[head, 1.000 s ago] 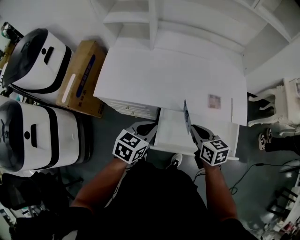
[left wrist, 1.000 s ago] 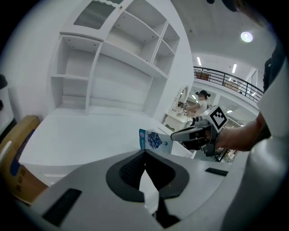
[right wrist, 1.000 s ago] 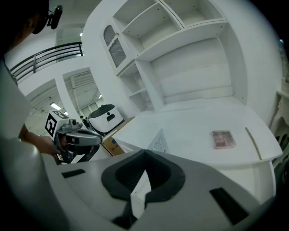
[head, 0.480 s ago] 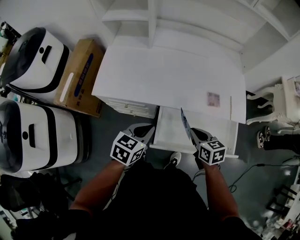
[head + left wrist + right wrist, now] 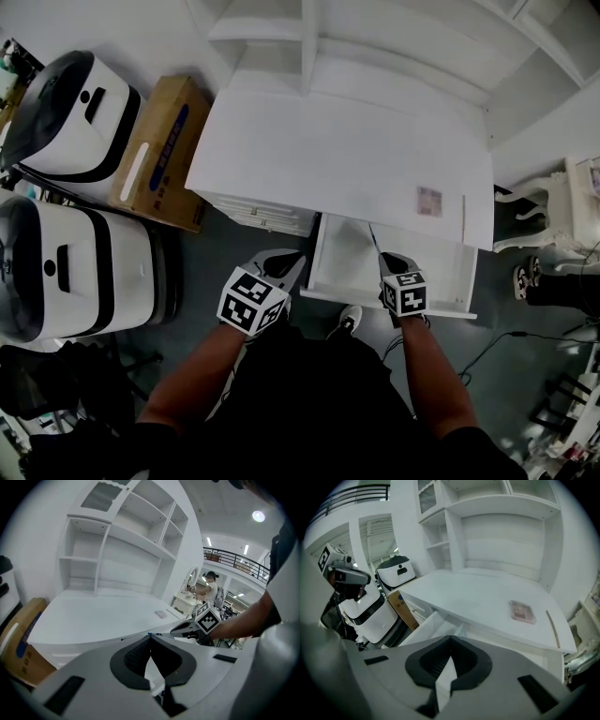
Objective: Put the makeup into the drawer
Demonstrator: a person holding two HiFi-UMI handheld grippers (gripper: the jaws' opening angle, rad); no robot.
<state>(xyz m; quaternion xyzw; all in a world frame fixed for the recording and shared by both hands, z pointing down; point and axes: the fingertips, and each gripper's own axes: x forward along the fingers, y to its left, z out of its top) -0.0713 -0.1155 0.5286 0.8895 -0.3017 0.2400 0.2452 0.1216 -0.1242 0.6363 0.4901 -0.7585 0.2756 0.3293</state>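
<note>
An open white drawer (image 5: 342,267) juts out under the white desk (image 5: 319,150). My right gripper (image 5: 382,258) hangs over the drawer, pointing steeply down. It is shut on a thin, flat, bluish makeup packet (image 5: 374,236) seen edge-on, whose pale end shows just past the jaw tips (image 5: 460,631). A pink makeup palette (image 5: 429,201) lies on the desk's right part, also seen in the right gripper view (image 5: 521,611). My left gripper (image 5: 294,259) waits by the drawer's left front corner, its jaws together (image 5: 150,637) with nothing seen between them.
A thin stick (image 5: 463,214) lies on the desk beside the palette. Two white-and-black machines (image 5: 75,117) (image 5: 66,267) and a cardboard box (image 5: 159,155) stand left of the desk. A white chair (image 5: 562,211) is at the right. Shelves (image 5: 281,33) rise behind the desk.
My right gripper has dropped toward the drawer with the thin packet and rolled a little, so its marker cube now faces the camera. The left gripper has stayed put.
</note>
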